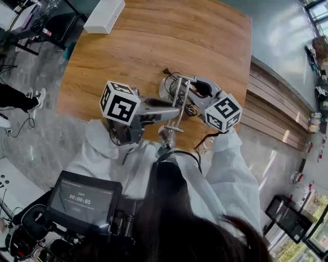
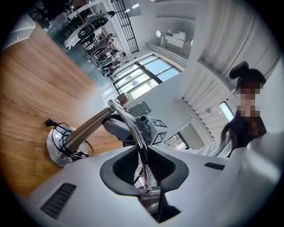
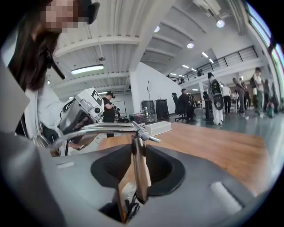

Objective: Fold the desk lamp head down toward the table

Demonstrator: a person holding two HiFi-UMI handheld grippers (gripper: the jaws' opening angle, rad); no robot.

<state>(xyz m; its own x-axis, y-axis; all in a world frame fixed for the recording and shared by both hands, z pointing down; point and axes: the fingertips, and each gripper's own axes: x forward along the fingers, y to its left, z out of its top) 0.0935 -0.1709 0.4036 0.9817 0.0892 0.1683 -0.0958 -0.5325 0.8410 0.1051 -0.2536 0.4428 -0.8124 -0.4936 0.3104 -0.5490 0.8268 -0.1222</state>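
Chrome tubing forms the upper arm of the desk lamp. It runs straight into the mouth of the left gripper, whose jaws are drawn nearly together, their dark pads pressing the thin tube from both sides. Ahead of this gripper the tube climbs and bends to a hinge. From there the wooden post slopes down and away to the round lamp base, which sits on the wooden table with a black cable coiled on it. The right gripper comes at the lamp from the opposite side, and its jaws stand wider, closed on the flat wooden post that fills the gap between the pads. Just above its fingertips is the hinge, and from there the upper arm stretches off to its left toward the other tool. In the head view the left gripper and right gripper face each other across the lamp, close to the table's near edge. A rounded chrome end, apparently the lamp head, hangs on the person's side of the left tool. Well beyond both tools, at the table's far edge, lies a white box.
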